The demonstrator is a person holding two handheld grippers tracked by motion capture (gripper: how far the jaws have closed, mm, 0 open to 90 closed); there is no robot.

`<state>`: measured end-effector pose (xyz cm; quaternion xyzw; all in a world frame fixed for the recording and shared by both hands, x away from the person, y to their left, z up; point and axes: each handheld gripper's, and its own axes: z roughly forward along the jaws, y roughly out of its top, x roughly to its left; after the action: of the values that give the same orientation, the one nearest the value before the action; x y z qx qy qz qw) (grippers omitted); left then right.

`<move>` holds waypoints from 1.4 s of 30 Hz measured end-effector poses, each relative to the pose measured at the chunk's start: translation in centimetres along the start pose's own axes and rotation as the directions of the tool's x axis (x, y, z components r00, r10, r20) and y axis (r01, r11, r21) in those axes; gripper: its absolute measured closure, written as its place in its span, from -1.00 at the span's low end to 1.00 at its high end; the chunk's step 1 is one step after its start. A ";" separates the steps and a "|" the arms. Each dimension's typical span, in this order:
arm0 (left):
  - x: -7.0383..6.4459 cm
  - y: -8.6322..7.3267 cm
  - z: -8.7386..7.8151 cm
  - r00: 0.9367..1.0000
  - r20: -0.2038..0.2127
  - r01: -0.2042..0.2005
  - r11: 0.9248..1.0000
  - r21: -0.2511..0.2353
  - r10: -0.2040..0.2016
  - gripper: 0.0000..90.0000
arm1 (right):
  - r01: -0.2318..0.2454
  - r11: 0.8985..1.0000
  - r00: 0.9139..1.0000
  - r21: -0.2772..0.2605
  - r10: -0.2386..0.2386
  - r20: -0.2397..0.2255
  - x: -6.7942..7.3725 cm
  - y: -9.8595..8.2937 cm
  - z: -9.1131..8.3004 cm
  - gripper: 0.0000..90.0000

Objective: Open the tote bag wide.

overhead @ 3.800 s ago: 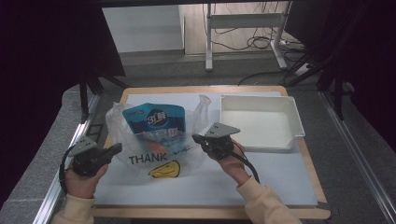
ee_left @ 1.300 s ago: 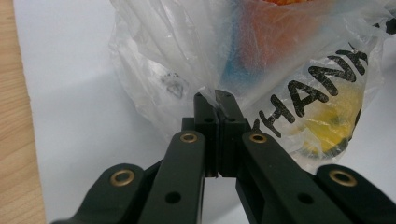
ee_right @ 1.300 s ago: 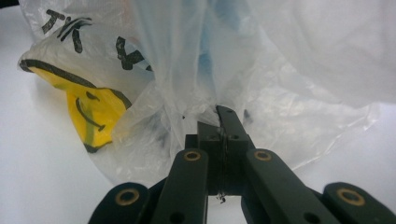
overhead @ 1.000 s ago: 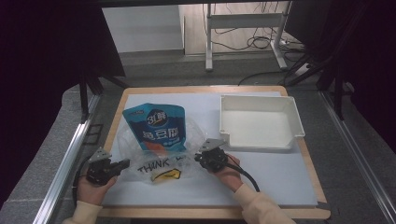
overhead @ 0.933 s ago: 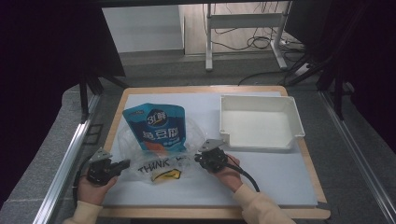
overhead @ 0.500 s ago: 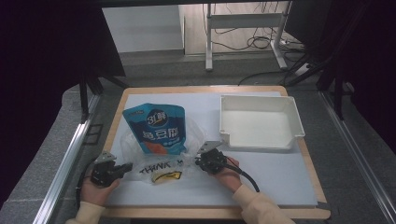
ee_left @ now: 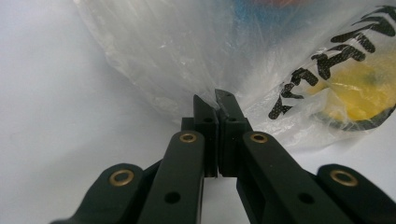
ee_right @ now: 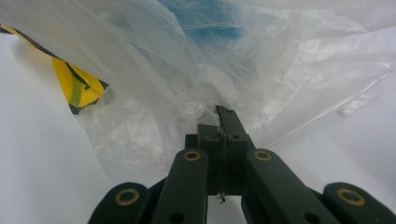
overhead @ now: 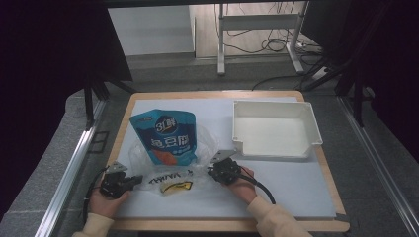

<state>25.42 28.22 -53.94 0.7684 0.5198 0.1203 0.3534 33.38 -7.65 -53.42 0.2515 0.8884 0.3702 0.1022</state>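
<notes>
You dragged the plastic bag (overhead: 170, 173) toward yourself off the blue pouch (overhead: 167, 137), left gripper (ee_left: 215, 100) and right gripper (ee_right: 222, 116) both clamped on its film.

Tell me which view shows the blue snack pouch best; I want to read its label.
The high view: the blue snack pouch lies face up, front fully visible. The left and right gripper views catch just blurred blue through the clear plastic bag.
</notes>
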 end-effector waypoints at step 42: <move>0.0 -0.1 0.6 1.000 0.007 0.004 1.000 0.013 -0.004 0.97 | -0.041 0.956 0.998 -0.289 0.053 0.035 -3.0 3.3 -11.9 -0.07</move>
<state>25.68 28.03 -54.44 0.7701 0.5207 0.1138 0.3505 32.77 -14.42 -42.72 0.2626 0.8163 0.4928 0.1476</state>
